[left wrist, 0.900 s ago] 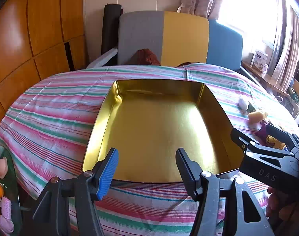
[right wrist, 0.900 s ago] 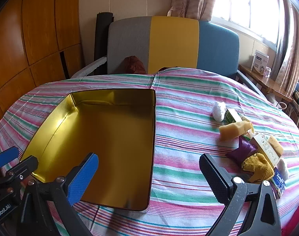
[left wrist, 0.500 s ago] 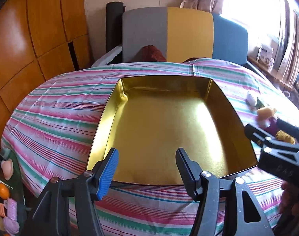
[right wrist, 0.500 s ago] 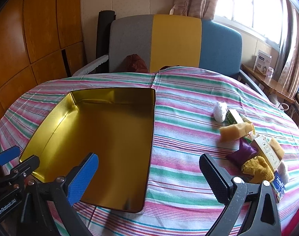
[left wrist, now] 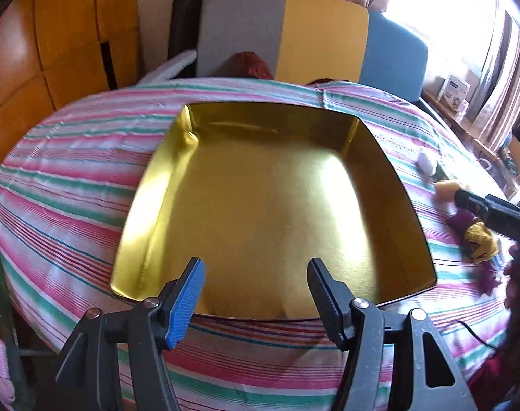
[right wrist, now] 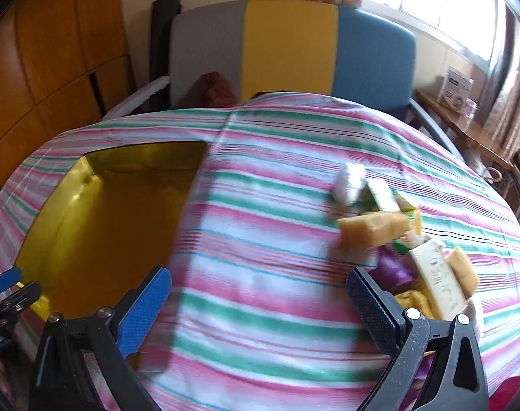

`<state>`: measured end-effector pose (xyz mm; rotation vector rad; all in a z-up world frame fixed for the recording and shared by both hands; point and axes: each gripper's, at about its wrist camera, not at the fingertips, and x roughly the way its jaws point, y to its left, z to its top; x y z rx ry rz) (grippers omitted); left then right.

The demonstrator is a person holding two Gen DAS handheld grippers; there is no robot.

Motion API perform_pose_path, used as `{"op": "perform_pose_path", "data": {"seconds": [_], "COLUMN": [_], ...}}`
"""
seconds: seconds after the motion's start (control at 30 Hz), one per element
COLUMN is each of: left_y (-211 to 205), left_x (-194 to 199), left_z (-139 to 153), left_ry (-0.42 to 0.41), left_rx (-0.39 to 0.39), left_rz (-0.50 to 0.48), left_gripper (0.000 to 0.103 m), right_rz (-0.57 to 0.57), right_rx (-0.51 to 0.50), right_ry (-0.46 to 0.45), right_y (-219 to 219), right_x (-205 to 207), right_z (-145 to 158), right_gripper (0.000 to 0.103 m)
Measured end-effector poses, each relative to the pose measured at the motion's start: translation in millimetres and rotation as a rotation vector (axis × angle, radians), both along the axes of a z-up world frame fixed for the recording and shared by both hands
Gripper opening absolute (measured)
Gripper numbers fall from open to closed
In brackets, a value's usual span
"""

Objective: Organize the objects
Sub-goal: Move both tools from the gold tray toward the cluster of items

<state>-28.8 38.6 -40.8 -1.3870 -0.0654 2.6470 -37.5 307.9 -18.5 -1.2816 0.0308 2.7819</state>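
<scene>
Both claws have shifted since a second ago: the right claw [right wrist: 258, 296] has swung toward the pile of small things at the right of the table, its picture blurred by the move, while the left claw [left wrist: 255, 289] now sits a little farther back from the gold tray [left wrist: 150, 191], whose whole outline shows. Each claw is spread wide with nothing between its pads.

By my reading the sorting has hardly begun. Nothing lies in the tray (its shiny floor shows only glare), and everything to be sorted sits in one heap well apart from it: a white lump [right wrist: 349, 179], a tan block [right wrist: 371, 229], a cream carton [right wrist: 438, 281], a purple wrapper [right wrist: 392, 269] and a mustard knit piece [right wrist: 412, 299], touching or overlapping one another. Every piece seems left to carry across, and the right claw looks nearest to a first pick.

A cloth striped in pink, green and white [right wrist: 277, 178] covers the round table. Behind it stands a chair with grey, yellow and blue panels [right wrist: 287, 44], wooden wall panels to the left, and a bright curtained window to the right above a side shelf with a small box.
</scene>
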Motion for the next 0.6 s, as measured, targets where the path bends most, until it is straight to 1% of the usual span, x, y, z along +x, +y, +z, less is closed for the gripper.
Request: {"op": "perform_pose_path", "data": {"seconds": [0.13, 0.2, 0.27, 0.33, 0.4, 0.43, 0.5, 0.57, 0.6], "left_y": [8.7, 17.5, 31.2, 46.0, 64.7, 74.2, 96.5, 118.2, 130.5], "left_x": [-2.6, -4.7, -7.3, -11.6, -19.4, -24.3, -37.6, -50.2, -58.1], "left_z": [3.3, 8.1, 14.5, 20.4, 26.1, 28.7, 35.0, 39.2, 40.1], "left_ry": [-0.023, -0.034, -0.027, -0.025, -0.02, -0.016, -0.022, -0.029, -0.028], "left_rx": [0.041, 0.072, 0.08, 0.091, 0.08, 0.082, 0.102, 0.129, 0.128], "left_rz": [-0.045, -0.086, -0.128, -0.164, -0.193, -0.205, -0.236, -0.275, -0.289], "left_gripper": [0.063, 0.063, 0.063, 0.063, 0.062, 0.062, 0.061, 0.061, 0.061], "right_rz": [-0.094, -0.155, -0.206, -0.25, -0.321, -0.367, -0.416, -0.436, -0.44], "right_rx": [-0.001, 0.006, -0.004, -0.05, -0.106, -0.144, -0.196, -0.203, -0.199], "right_ry": [-0.001, 0.002, 0.003, 0.022, 0.026, 0.012, -0.014, -0.021, -0.027], "right_y": [53.2, 84.4, 107.0, 133.6, 156.9, 168.8, 181.6, 184.9, 184.8], "right_x": [-10.6, -16.8, -21.2, -23.5, -22.8, -21.9, -20.8, -18.2, -17.8], "right_z": [0.9, -1.6, -4.6, -8.5, -14.6, -19.3, -24.5, -23.7, -23.4], "right_gripper": [0.103, 0.103, 0.103, 0.103, 0.103, 0.103, 0.103, 0.103, 0.103]}}
